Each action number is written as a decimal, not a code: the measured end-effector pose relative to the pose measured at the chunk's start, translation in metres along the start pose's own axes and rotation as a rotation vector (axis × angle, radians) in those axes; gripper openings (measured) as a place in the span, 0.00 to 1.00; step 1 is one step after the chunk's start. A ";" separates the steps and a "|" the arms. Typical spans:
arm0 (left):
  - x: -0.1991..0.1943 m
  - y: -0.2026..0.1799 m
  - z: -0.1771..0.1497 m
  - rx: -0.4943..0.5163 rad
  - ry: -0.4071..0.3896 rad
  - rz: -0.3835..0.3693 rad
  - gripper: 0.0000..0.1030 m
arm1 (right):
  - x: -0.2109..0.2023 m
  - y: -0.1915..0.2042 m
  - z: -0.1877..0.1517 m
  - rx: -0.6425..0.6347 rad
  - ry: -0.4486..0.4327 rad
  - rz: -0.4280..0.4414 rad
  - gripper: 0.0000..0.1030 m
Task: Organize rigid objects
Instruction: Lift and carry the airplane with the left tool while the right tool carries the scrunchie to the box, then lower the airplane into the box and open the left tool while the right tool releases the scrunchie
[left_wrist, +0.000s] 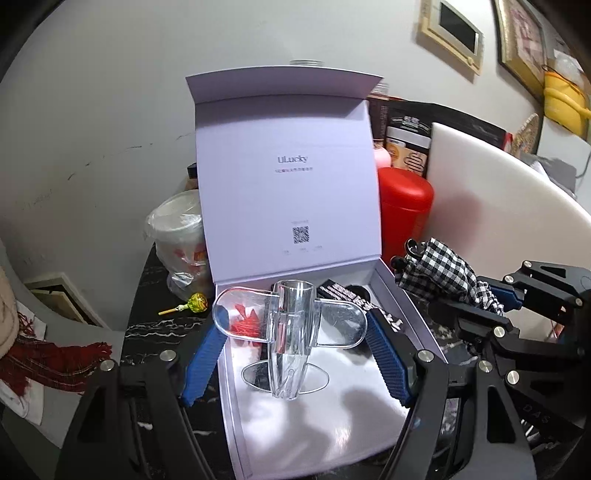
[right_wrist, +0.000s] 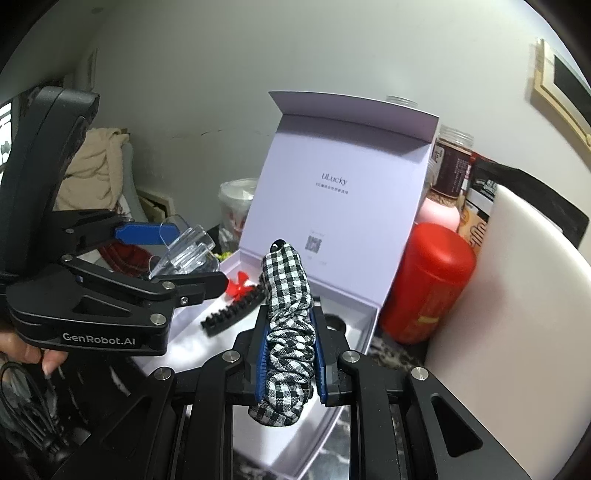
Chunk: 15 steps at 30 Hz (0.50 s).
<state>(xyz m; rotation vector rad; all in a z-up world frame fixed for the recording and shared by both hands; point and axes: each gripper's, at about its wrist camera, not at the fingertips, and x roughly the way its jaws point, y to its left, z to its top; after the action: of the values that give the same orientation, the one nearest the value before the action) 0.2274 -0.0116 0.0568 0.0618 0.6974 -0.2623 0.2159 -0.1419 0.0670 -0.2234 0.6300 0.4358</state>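
Left gripper (left_wrist: 295, 332) holding a clear plastic airplane-shaped piece (left_wrist: 290, 332) by its two wing tips, blue pads pressed on each side, up in the air over the open white box (left_wrist: 369, 417). Right gripper (right_wrist: 289, 354) squeezed tight on a folded black-and-white checkered umbrella (right_wrist: 290, 332), also just over the box. In the box, a small red thing (right_wrist: 240, 284) and a black comb-like piece (right_wrist: 232, 312); beside it, a red can (right_wrist: 428, 280).

A pale lilac cardboard gift box (left_wrist: 288, 192) stood open, grey lettering on its lid. The clear plastic plane-shaped holder (left_wrist: 290, 332) carried no colour — blue ribbed pads (left_wrist: 388, 354) flanked it. The folded umbrella (right_wrist: 288, 332) wore black-and-white gingham; the plastic canister (right_wrist: 428, 284) was red.
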 end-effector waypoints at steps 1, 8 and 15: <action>0.003 0.002 0.001 -0.006 0.004 -0.001 0.73 | 0.003 -0.002 0.002 0.001 0.000 -0.002 0.19; 0.025 0.010 0.010 -0.034 0.014 0.024 0.73 | 0.028 -0.012 0.016 0.010 0.012 0.002 0.19; 0.043 0.017 0.010 -0.037 0.034 0.052 0.73 | 0.050 -0.015 0.014 0.036 0.042 0.014 0.19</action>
<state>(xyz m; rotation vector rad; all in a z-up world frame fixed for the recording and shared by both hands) 0.2699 -0.0061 0.0368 0.0490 0.7334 -0.1986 0.2663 -0.1347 0.0488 -0.1946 0.6803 0.4335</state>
